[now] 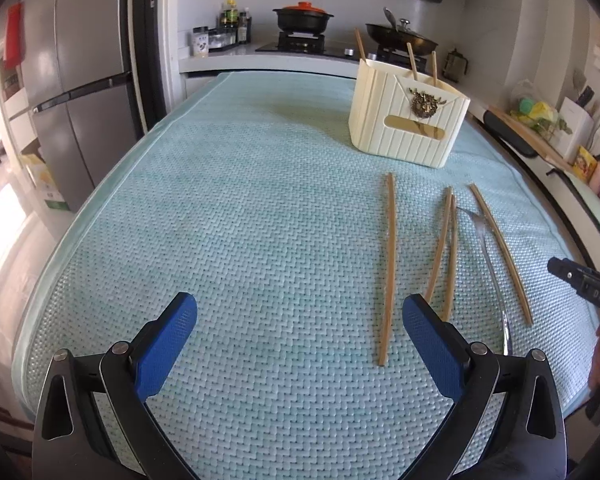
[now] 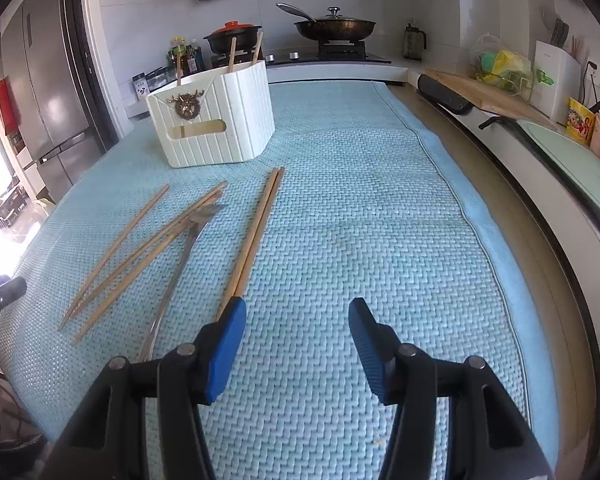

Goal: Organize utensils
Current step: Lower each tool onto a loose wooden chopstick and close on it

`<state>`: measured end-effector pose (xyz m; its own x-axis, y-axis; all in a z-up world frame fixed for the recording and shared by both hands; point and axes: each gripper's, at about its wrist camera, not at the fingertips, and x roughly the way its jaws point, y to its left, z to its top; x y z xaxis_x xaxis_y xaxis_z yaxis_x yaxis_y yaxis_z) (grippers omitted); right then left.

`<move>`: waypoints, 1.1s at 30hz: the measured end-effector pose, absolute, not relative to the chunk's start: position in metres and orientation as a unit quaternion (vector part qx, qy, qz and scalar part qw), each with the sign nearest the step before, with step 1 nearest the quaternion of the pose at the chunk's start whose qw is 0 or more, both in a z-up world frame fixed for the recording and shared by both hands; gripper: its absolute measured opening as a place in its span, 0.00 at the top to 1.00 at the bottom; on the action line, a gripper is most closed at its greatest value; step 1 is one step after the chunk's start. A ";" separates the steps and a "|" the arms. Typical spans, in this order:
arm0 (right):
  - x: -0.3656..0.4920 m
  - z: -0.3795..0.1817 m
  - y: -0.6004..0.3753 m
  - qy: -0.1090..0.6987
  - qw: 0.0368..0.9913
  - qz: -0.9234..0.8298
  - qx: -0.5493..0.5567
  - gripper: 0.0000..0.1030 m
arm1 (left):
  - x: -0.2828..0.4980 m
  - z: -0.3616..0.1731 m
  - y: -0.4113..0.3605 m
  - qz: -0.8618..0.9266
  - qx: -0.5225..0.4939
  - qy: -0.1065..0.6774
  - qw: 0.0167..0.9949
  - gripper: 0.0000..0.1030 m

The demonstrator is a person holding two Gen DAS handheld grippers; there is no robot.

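Two claws hang over one long surface (image 2: 360,160) covered by a pale blue woven mat, with a stove and fridge beyond its far edge. Toward the far end of the surface stands the cream holder (image 2: 216,120), upright, with three chopsticks already poking out of its top. Between the holder and the near edge lie the loose utensils: a pair of chopsticks (image 2: 256,232) lying side by side and touching, three more chopsticks (image 2: 140,256) fanned out toward the left edge, and a fork (image 2: 180,256) with its tines toward the holder, lying among them.

The step in hand looks like reaching for the next piece to put away. The right claw (image 2: 296,320) stands about half open with nothing between its pads, its left pad just beside the near tip of the pair. The left claw (image 1: 300,320) is wide open and empty, near the chopsticks' close ends.

The next move, I judge, calls for shifting the right claw left so its pads straddle the pair, closing low on the mat, then lifting and tipping the sticks upright over the holder.
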<state>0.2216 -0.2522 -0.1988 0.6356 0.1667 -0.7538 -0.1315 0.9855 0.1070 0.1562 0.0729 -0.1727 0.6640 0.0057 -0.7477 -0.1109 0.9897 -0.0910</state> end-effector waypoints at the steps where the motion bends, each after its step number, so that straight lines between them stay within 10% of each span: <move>1: 0.229 -0.199 -0.251 0.420 0.903 0.085 0.026 0.47 | 0.156 -0.173 0.075 0.034 -0.066 0.409 0.909 0.01; 22: 0.316 -0.231 -0.208 0.468 0.878 0.092 -0.044 0.52 | 0.158 -0.186 0.083 0.051 -0.077 0.429 0.898 0.01; 28: 0.321 -0.228 -0.209 0.460 0.881 0.087 -0.061 0.76 | 0.161 -0.186 0.080 0.053 -0.069 0.429 0.899 0.01; 33: 0.316 -0.227 -0.222 0.466 0.879 0.079 -0.059 0.77 | 0.181 -0.187 0.078 0.018 -0.072 0.447 0.892 0.01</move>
<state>0.3165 -0.2223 -0.2269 0.5533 0.0836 -0.8287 -0.1934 0.9807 -0.0302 0.1806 0.0784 -0.1875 0.6005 -0.0325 -0.7990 -0.0967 0.9889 -0.1129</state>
